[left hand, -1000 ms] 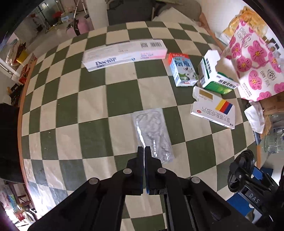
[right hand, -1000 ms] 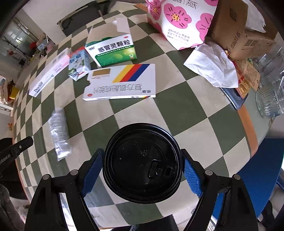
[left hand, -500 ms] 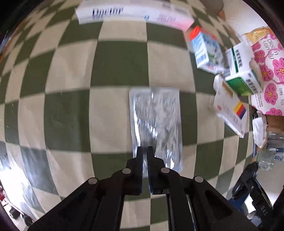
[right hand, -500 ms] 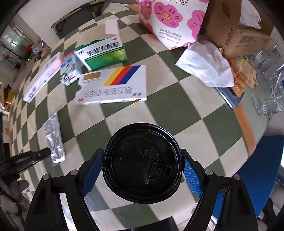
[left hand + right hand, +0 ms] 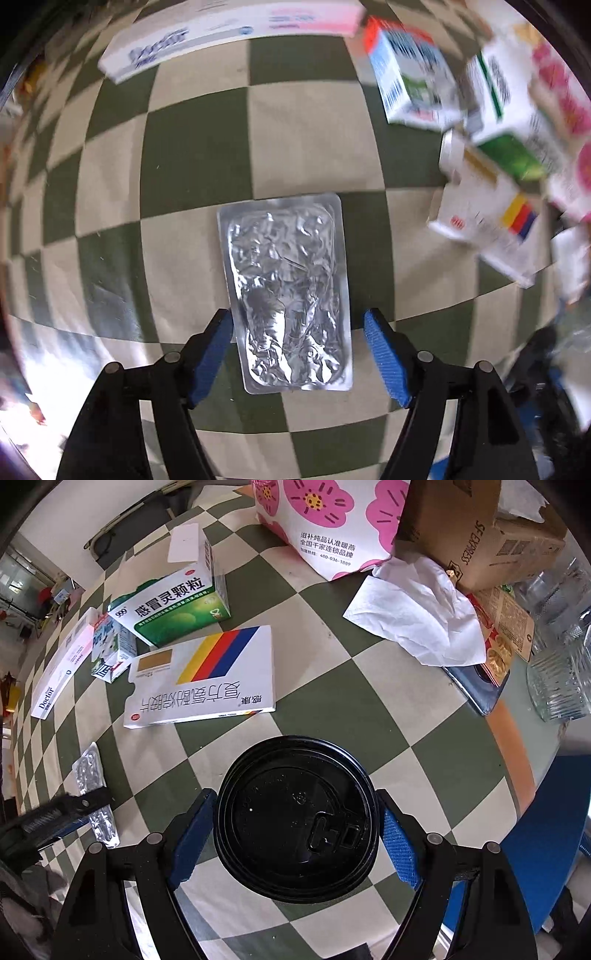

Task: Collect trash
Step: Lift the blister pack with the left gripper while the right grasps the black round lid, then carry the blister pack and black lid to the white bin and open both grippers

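A crumpled silver blister pack (image 5: 288,291) lies flat on the green-and-cream checked tablecloth (image 5: 310,147). My left gripper (image 5: 297,354) is open and low over it, one blue-padded finger on each side of the pack's near end. The pack also shows in the right wrist view (image 5: 92,794) with the left gripper (image 5: 66,812) over it. My right gripper (image 5: 295,830) is shut on a black cup lid (image 5: 295,819) and holds it above the table.
On the cloth lie a long white-and-pink box (image 5: 229,33), a small milk carton (image 5: 410,81), a green medicine box (image 5: 173,605), a white striped medicine box (image 5: 203,679), a tissue (image 5: 417,616), a flowered bag (image 5: 325,520), a cardboard box (image 5: 480,528) and glassware (image 5: 557,672).
My left gripper has opened and come down close over the blister pack, its fingers now straddling it. The right gripper still holds the lid and has shifted only slightly.
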